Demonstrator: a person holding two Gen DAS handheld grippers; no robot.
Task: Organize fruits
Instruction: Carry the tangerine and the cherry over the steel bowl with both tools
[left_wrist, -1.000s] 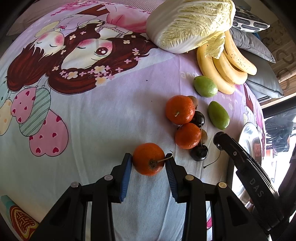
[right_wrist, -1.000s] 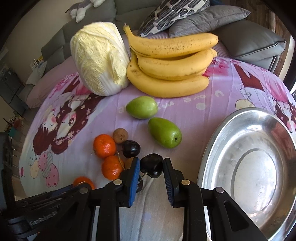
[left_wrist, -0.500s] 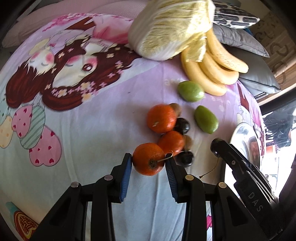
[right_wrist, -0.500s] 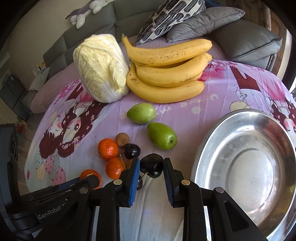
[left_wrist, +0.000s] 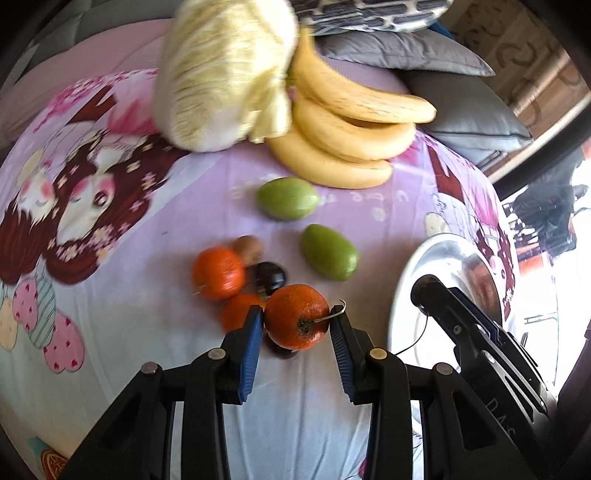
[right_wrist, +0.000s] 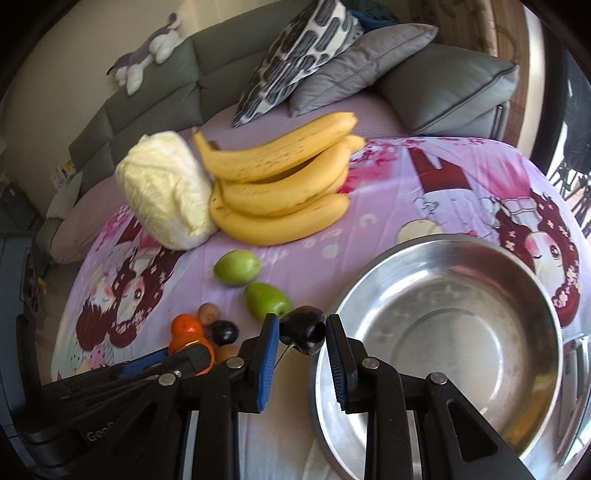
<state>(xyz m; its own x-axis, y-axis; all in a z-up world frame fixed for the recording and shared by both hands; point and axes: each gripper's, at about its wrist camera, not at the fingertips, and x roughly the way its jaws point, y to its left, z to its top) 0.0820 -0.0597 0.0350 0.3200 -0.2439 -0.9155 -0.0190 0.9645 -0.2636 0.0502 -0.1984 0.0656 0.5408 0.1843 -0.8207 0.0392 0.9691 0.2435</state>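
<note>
**Two fruits carried toward the steel bowl**

While both grippers are loaded, the mandarin (left_wrist: 296, 316) sits pinched between the blue pads of the left gripper (left_wrist: 297, 325), at lower centre of the left wrist view, its stem end toward the camera and a thin twig poking over the right-hand pad. It looks lifted clear of the cloth, hanging above the small fruit cluster. The dark cherry (right_wrist: 303, 328) is clamped in the right gripper (right_wrist: 301, 332) at lower centre of the right wrist view, its stalk trailing down between the fingers, just at the near-left rim of the steel bowl (right_wrist: 546, 295). That bowl holds nothing as yet, so it is presumably the collecting place, and each fruit is gripped across its middle to keep it from rolling out on the way.

Left on the cartoon-print bedsheet (left_wrist: 110, 280) are two more mandarins (left_wrist: 218, 273), another cherry (left_wrist: 271, 275) and a small brown fruit (left_wrist: 248, 246), bunched together left of centre. Two green fruits (left_wrist: 328, 252), whose kind I cannot tell, lie just above, between the cluster and the banana bunch (right_wrist: 280, 184). A napa cabbage (right_wrist: 166, 188) leans against the bananas at upper left. Grey cushions (right_wrist: 369, 62) fill the top of the frame.

Nothing blocks the cherry's way over the rim; the mandarin's likeliest obstacle is the right gripper itself, lying between it and the bowl.
</note>
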